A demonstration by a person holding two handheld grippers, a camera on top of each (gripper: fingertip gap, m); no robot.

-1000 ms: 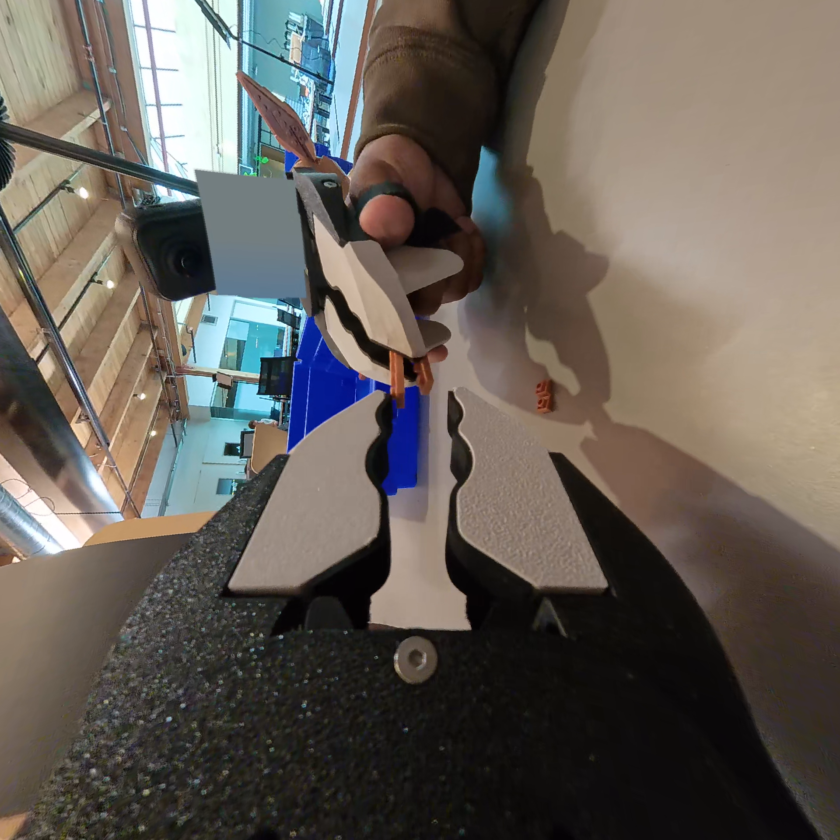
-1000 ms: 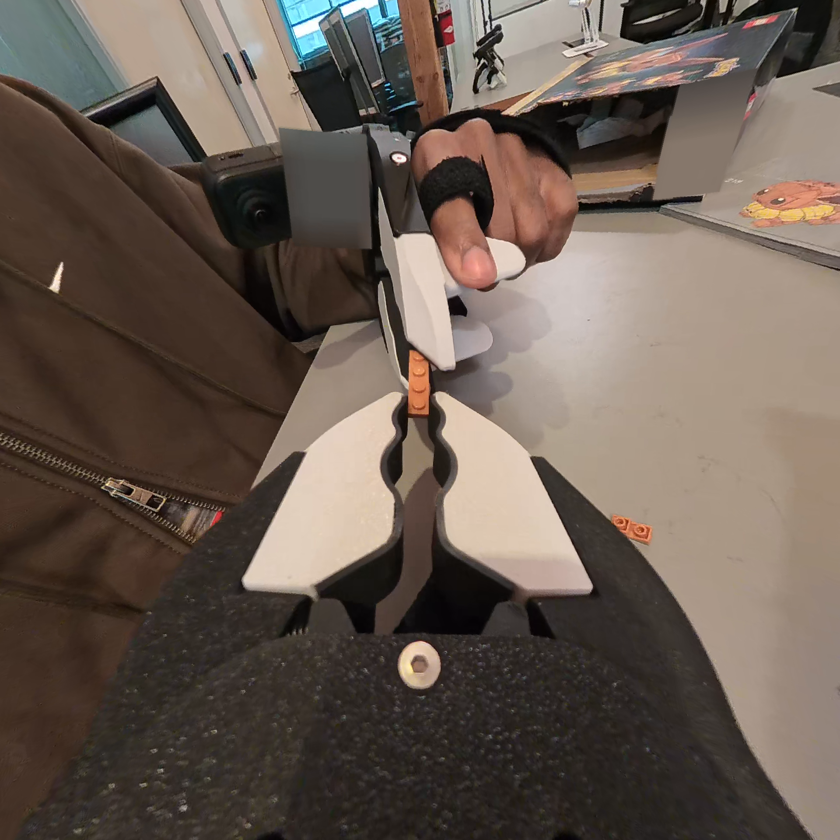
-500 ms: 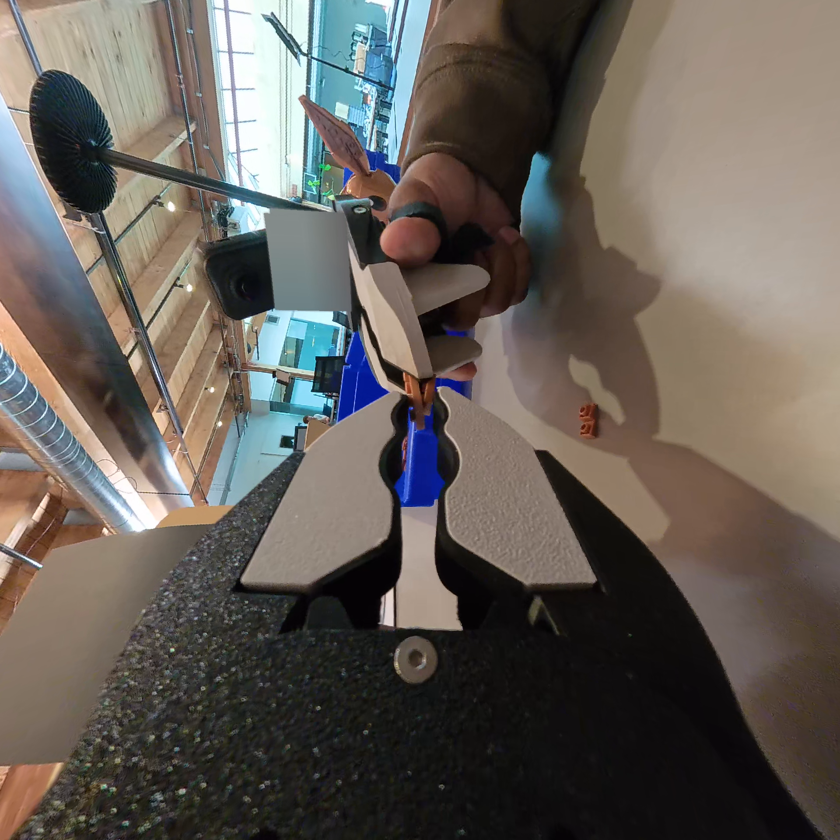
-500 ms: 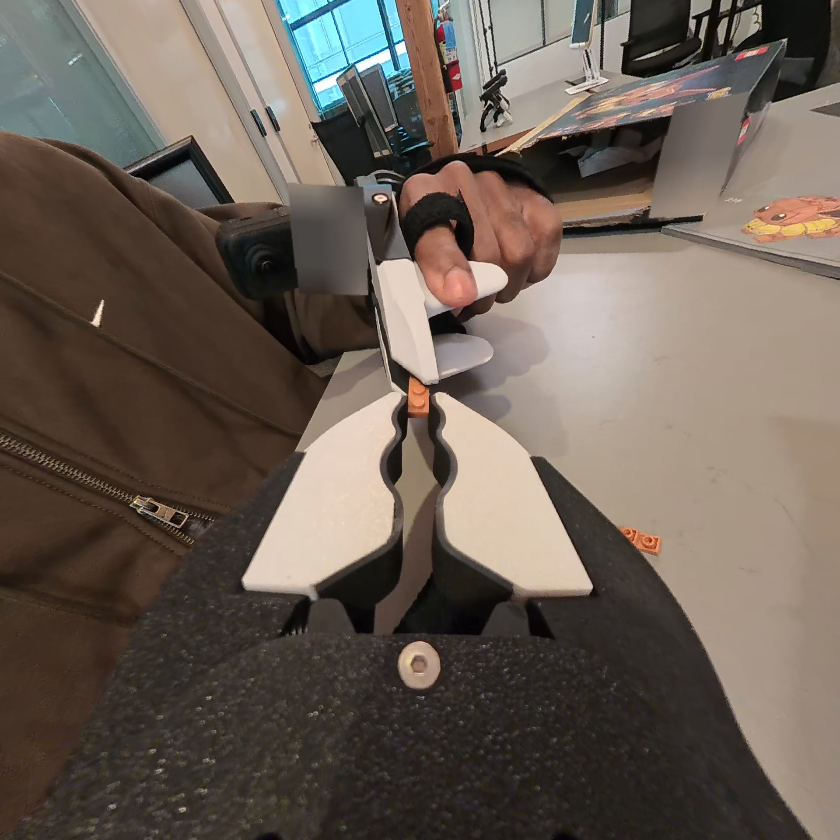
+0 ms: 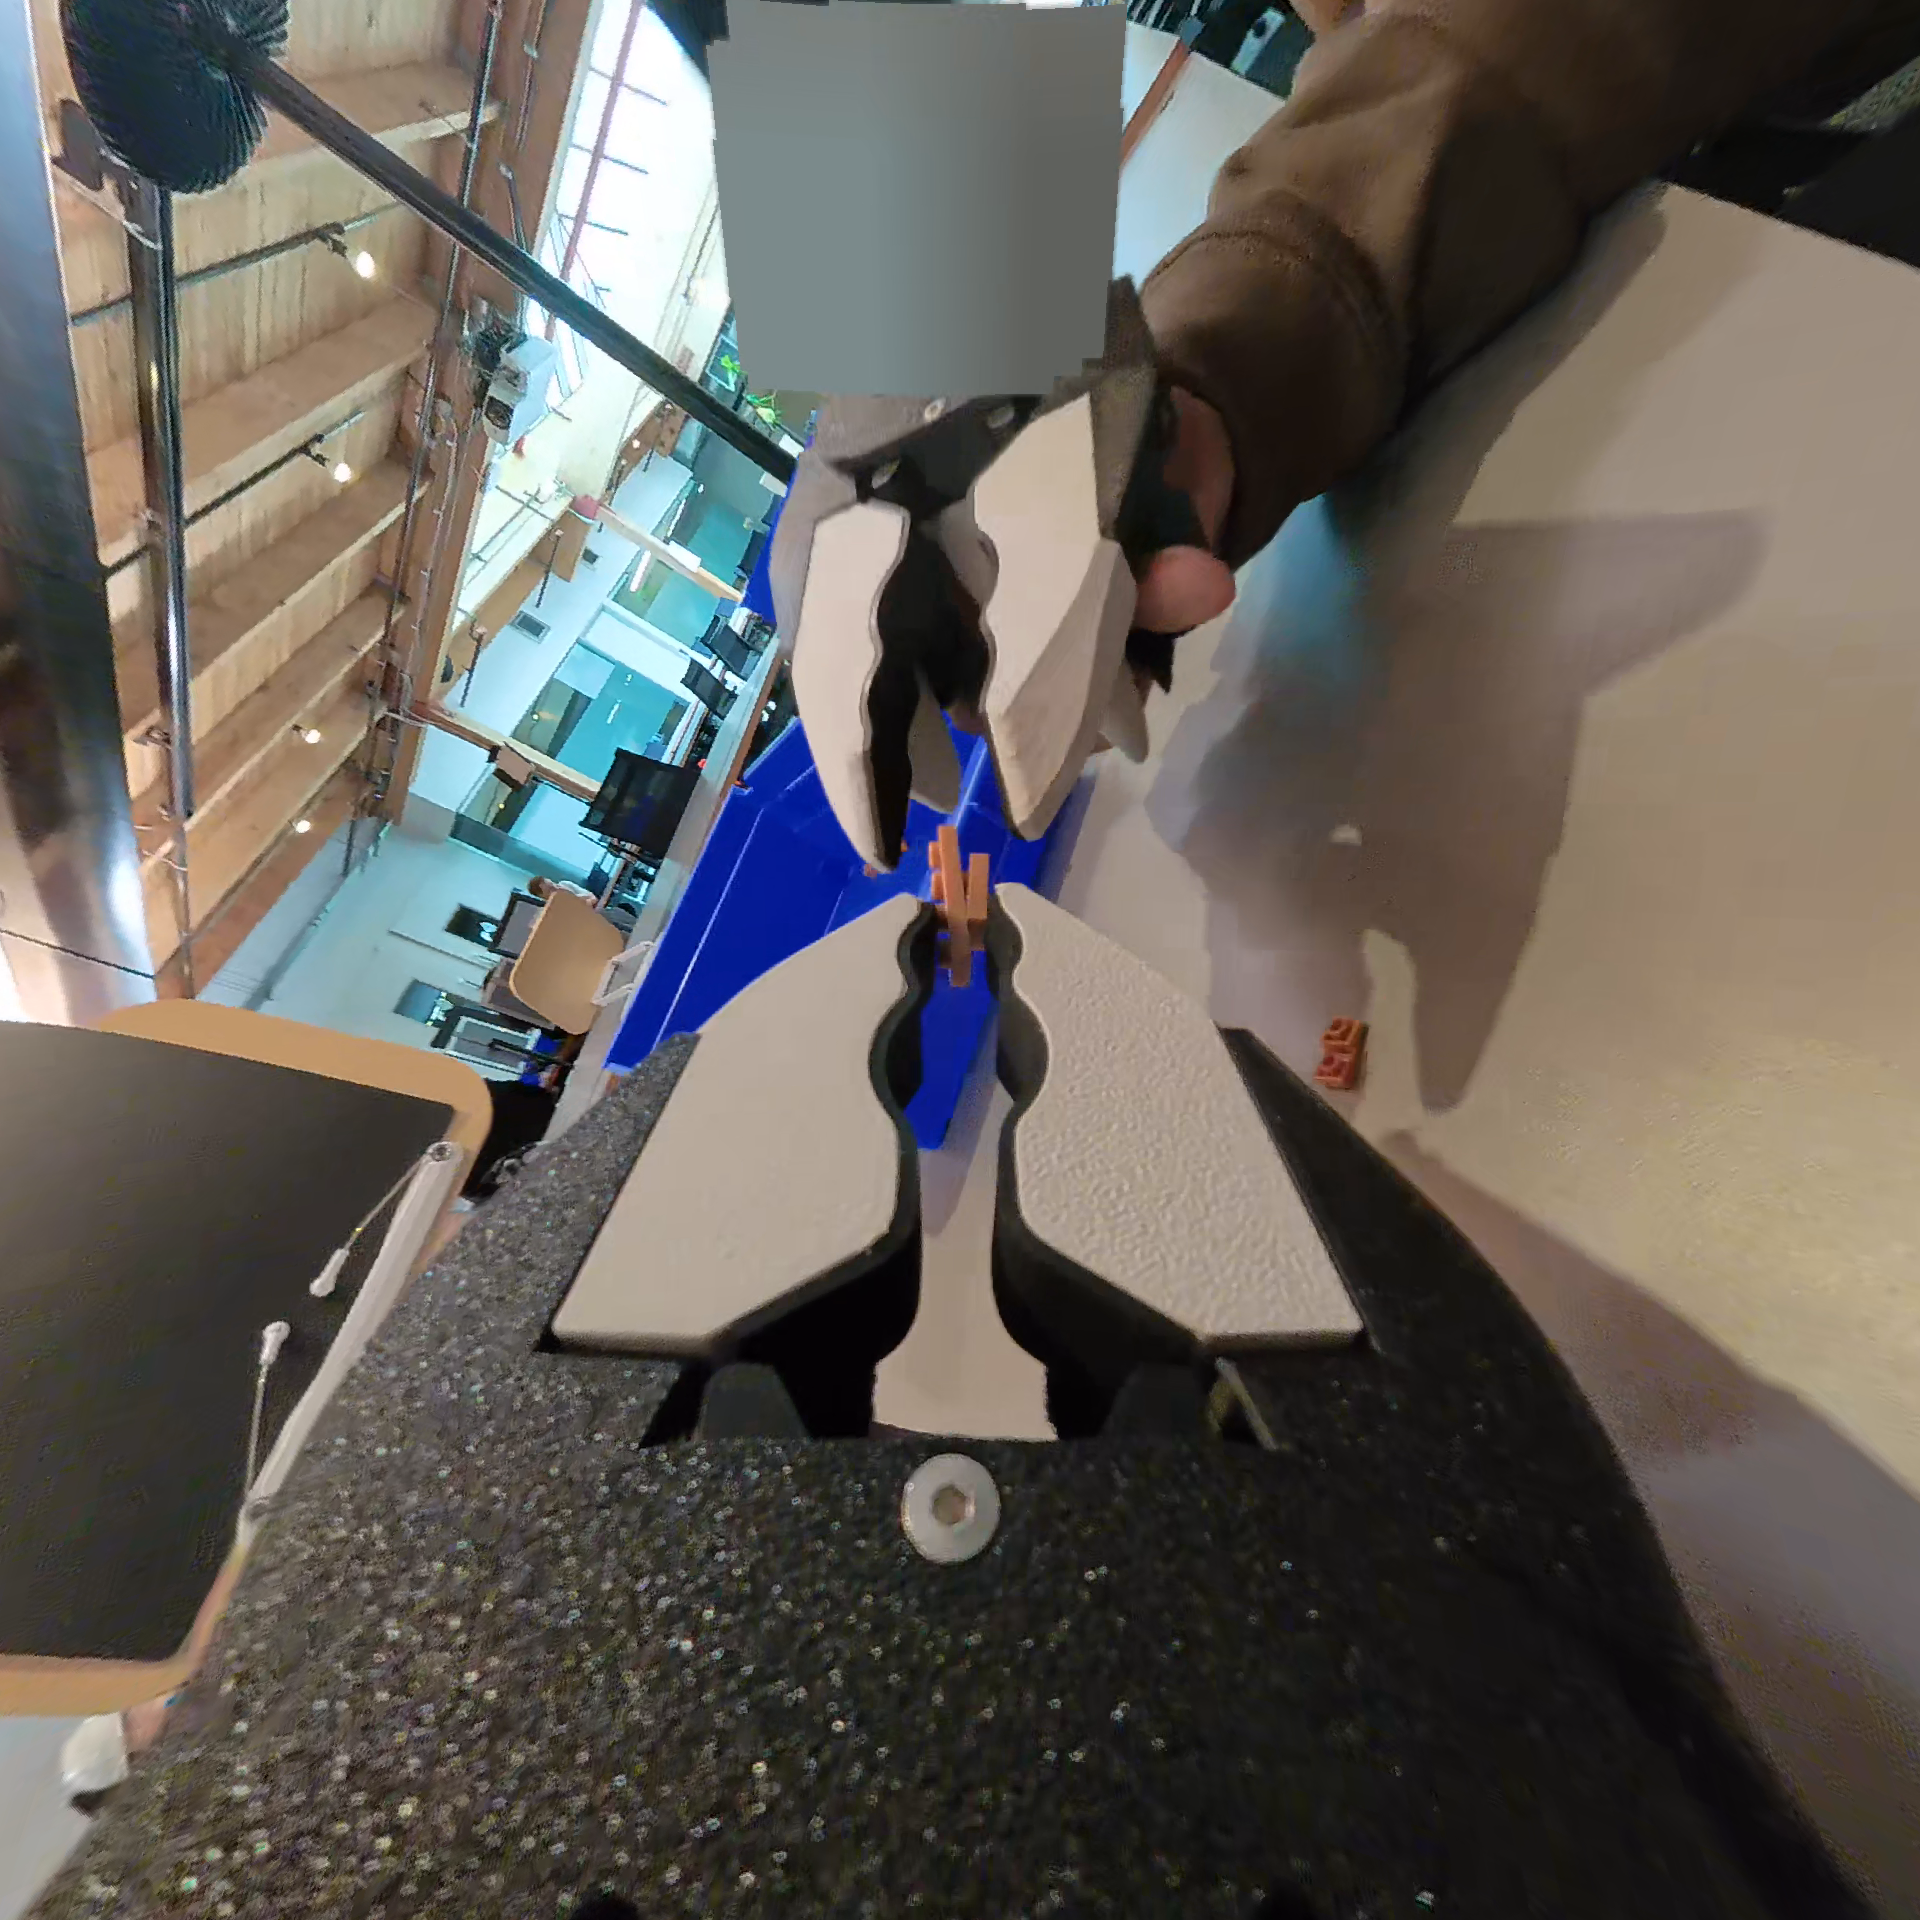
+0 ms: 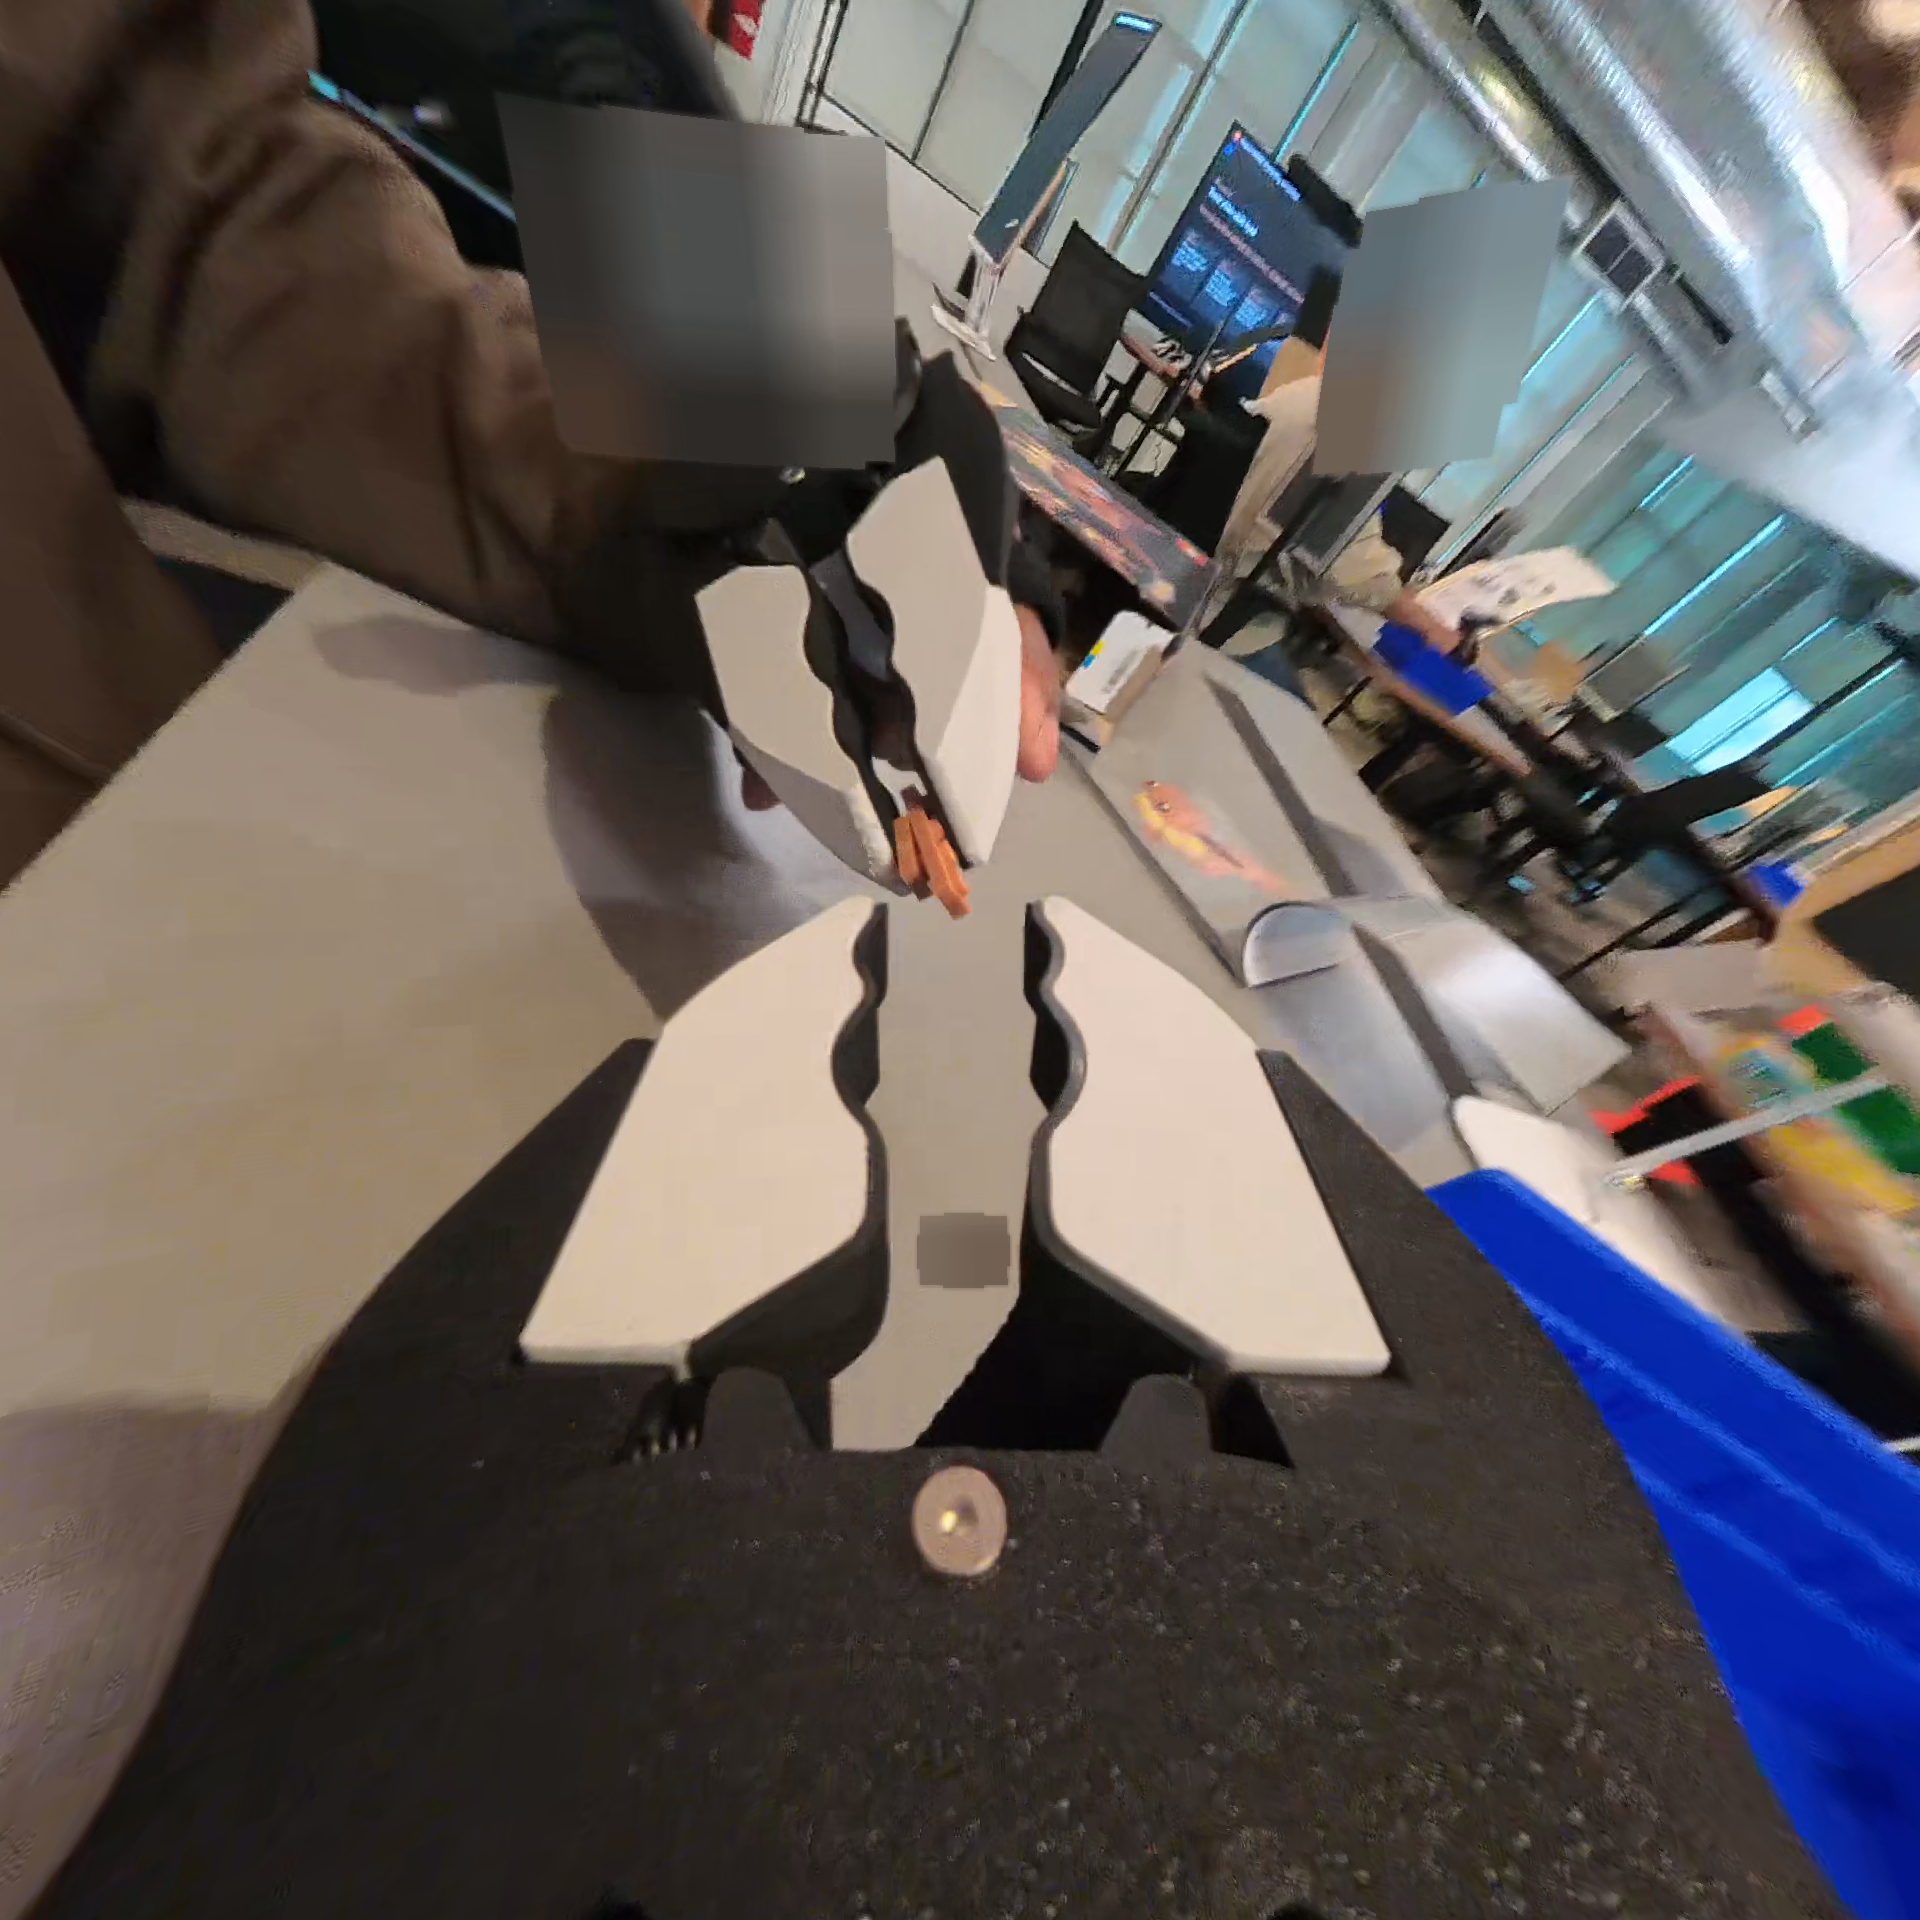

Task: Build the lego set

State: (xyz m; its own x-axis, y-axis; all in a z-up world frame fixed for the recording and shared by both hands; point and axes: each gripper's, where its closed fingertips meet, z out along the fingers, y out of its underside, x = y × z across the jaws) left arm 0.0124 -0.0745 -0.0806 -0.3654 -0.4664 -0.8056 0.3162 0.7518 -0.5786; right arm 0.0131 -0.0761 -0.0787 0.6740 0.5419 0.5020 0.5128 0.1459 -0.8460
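Observation:
My left gripper (image 5: 961,914) is shut on a small stack of orange brick plates (image 5: 958,902); both pads press on it and the plates stick out past the tips. The right wrist view shows the same: the left gripper (image 6: 930,850) pinches the orange plates (image 6: 928,862) above the grey table (image 6: 312,883). My right gripper (image 6: 956,914) is open and empty, its tips just short of the plates. In the left wrist view the right gripper (image 5: 956,836) stands with its fingers spread, just beyond the plates and not touching them.
A small orange brick (image 5: 1340,1051) lies on the table (image 5: 1558,831). A blue bin (image 5: 769,914) stands behind the grippers; it also shows in the right wrist view (image 6: 1714,1455). A grey booklet with an orange picture (image 6: 1195,831) lies farther off. A person's brown sleeves hold both grippers. The tips of both grippers are at nearly the same place.
The right gripper held the orange plates; the left closed on them, then the right opened and let go. The plates now sit in the left grasp; both grippers turned and drew slightly apart.

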